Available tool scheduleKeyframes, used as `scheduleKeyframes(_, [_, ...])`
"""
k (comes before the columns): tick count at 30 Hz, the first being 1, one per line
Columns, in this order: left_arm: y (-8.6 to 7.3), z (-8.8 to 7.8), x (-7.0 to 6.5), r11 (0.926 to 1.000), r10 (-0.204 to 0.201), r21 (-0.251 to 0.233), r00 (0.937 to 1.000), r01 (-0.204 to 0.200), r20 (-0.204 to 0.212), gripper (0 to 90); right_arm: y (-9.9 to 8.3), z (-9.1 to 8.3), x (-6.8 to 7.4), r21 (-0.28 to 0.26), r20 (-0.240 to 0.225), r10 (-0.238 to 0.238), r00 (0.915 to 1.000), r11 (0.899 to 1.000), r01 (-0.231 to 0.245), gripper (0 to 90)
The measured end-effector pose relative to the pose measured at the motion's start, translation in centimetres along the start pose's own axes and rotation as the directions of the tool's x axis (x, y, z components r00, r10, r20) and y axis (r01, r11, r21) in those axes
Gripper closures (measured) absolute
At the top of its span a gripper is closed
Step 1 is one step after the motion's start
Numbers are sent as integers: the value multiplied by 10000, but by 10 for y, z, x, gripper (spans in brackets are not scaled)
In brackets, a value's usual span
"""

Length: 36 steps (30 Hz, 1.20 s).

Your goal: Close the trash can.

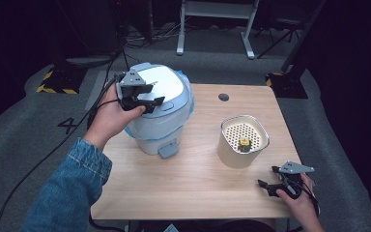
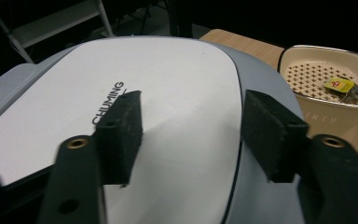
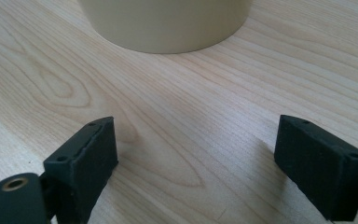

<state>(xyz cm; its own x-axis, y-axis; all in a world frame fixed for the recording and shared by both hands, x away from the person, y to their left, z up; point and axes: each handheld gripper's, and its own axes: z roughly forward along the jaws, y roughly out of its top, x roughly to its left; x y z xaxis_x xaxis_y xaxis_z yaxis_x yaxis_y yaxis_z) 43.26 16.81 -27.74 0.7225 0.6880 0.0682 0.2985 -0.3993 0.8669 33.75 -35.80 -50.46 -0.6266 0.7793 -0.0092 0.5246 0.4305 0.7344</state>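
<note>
Both tongs are open and hold nothing. My left tongs (image 1: 142,99) hover over the white lid (image 2: 168,93) of the pail (image 1: 159,108); in the left gripper view the two black pads (image 2: 121,133) stand well apart with the lid's flat top behind the gap, and whether a pad brushes the lid I cannot tell. My left hand (image 1: 113,116) comes in from the lower left in a denim sleeve (image 1: 70,193), forearm raised, wrist beside the pail's left flank, the tongs pointing across the lid toward the right.

My right tongs (image 1: 275,186) sit low at the near right corner of the tabletop (image 1: 193,179), gaping wide over bare wood, pointed at the cream pot (image 1: 241,142) just ahead. My right hand (image 1: 299,198) rests at the table's edge.

Printed in dark letters on the lid is the word CHUMING. The pail is pale blue-grey, rounded, with a small grey pedal (image 1: 168,150) jutting out at its base toward me; it stands upright on the far left part of the tabletop. Well apart to its right stands the pot, with a perforated insert and a tea bag with a yellow tag (image 2: 340,86) lying inside.
</note>
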Motion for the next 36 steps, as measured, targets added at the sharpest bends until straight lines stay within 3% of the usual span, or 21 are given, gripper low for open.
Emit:
scheduleKeyframes(2, [-1,-3,0,9999,-120,-62,9996,121,239,311,0,0,0,-5,-5,-1,10000,10000,1,132])
scheduleKeyframes(10, [-9,-29,-18,9986,-65,-515,9959,112,898,297,0,0,0,1,0,-3,10000,10000,3,132])
scheduleKeyframes(16, [-25,-48,-36,9993,-46,-355,9981,68,617,298,0,0,0,-4,-6,1,10000,10000,-1,132])
scheduleKeyframes(23, [-45,-66,-54,9978,-371,-528,9982,396,478,296,0,0,0,5,2,-5,10000,10000,5,132])
scheduleKeyframes(36, [-93,-74,-71,9925,-983,-694,9947,1003,317,295,0,0,0,6,3,0,10000,10000,0,132])
